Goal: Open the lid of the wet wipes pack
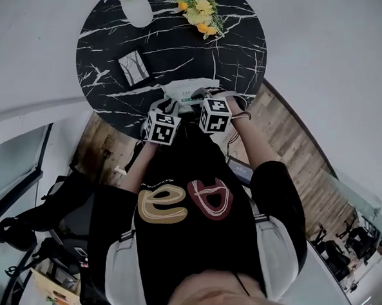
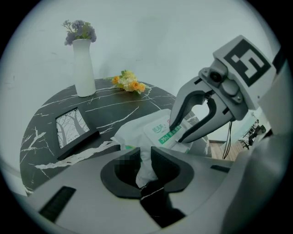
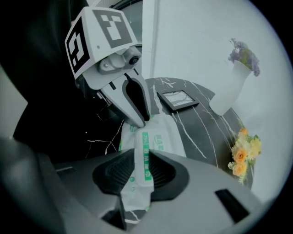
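Beyond the wipes pack (image 1: pixel 187 90) stand picture frame (image 1: pixel 134 68), vase (image 1: pixel 136 11) and flowers (image 1: pixel 201 14).

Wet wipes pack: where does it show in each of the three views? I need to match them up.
Head view: wet wipes pack upper centre, at the table near edge.
Left gripper view: centre, its end pinched in the left gripper.
Right gripper view: low centre, its flap pinched in the right gripper.
Shared landmark: the white vase, in all three.

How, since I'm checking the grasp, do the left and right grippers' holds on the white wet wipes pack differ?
The left gripper pinches the crumpled plain end of the white wet wipes pack; the right gripper clamps its green-striped lid. The left's film is bunched; the right's lid stands flat, edge-on. Both grip one pack.
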Tool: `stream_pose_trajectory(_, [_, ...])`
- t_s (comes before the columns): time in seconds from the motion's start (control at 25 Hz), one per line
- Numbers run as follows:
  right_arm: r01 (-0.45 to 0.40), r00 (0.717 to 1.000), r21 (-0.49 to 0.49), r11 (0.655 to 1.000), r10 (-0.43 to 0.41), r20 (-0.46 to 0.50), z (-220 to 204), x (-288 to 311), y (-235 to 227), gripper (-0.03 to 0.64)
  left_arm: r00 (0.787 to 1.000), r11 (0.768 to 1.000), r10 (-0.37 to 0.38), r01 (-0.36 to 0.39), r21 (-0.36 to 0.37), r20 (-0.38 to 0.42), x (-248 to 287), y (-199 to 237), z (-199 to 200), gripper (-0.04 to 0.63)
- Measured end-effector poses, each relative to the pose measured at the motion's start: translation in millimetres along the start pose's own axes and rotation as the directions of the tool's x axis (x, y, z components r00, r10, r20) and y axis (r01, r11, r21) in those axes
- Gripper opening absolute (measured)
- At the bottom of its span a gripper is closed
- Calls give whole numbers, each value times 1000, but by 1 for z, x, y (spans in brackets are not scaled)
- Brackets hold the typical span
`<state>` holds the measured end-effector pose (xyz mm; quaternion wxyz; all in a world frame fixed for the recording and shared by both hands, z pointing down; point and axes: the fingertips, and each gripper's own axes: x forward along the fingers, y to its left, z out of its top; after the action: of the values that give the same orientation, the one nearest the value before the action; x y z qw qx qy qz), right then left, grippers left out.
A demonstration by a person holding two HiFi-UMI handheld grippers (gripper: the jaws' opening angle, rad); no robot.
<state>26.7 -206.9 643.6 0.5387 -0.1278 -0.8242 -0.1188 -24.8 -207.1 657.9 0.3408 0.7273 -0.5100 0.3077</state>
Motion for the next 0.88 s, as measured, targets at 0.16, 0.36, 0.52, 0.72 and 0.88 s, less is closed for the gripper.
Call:
stream_pose_trajectory(0.16, [-64, 998, 8, 998, 65, -8, 1, -2, -1, 94, 1000, 1000, -4, 4, 4, 11, 0, 0, 1, 83])
stream_pose_trajectory(0.36, [-102, 995, 34, 994, 102, 3, 2, -4, -1, 84, 1000, 999, 2, -2, 33, 9, 0, -1, 1, 83])
stream_pose_trajectory(0.52, [-130, 991, 59, 990, 129, 18, 3, -6, -1, 78, 1000, 999, 6, -6, 52, 12, 0, -2, 1, 83])
stream_pose_trajectory(0.72, [-138, 990, 88, 987, 134, 44, 5, -12, -3, 71, 1000, 998, 4, -5, 60, 15, 0, -2, 2, 83])
stream_pose_trajectory(0.88, [-130, 991, 75, 989, 127, 51, 7, -18, -3, 58, 1000, 999, -1, 0, 49, 18, 0, -1, 1, 84])
